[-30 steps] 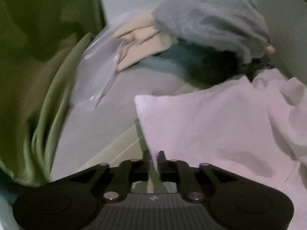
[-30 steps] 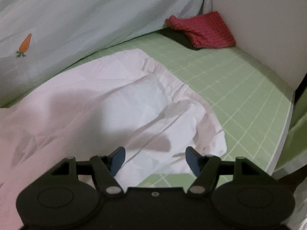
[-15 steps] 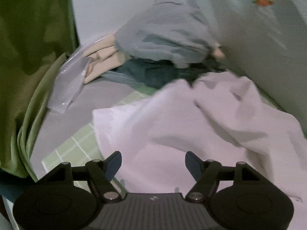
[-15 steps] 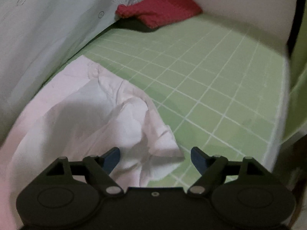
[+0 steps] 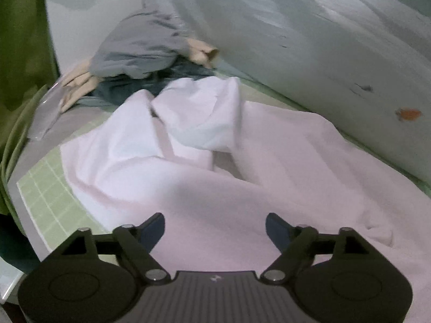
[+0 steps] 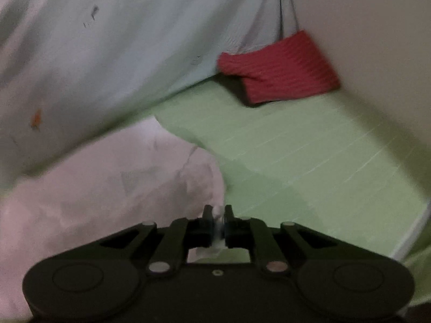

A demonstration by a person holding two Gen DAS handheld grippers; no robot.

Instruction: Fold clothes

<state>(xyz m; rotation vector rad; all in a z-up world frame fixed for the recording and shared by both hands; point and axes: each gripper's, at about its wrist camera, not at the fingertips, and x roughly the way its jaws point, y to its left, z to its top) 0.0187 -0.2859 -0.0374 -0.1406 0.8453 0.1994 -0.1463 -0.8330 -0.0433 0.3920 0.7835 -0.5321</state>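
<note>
A pale pink-white garment (image 5: 204,167) lies rumpled across the green grid mat (image 5: 51,196), one part folded over itself near the far end. My left gripper (image 5: 215,228) is open and empty just above the cloth's near part. In the right wrist view the same garment (image 6: 107,188) covers the left of the mat (image 6: 309,161). My right gripper (image 6: 217,216) is shut on the garment's corner edge, white cloth pinched between the jaws.
A pile of grey, beige and dark blue clothes (image 5: 140,51) sits at the mat's far left end. A folded red cloth (image 6: 280,67) lies at the far right end. A pale carrot-print sheet (image 6: 121,53) hangs along the back. Green fabric (image 5: 18,53) hangs at left.
My left gripper let go of the garment, opened, and now hovers over it. My right gripper moved onto the garment's corner and shut on it.
</note>
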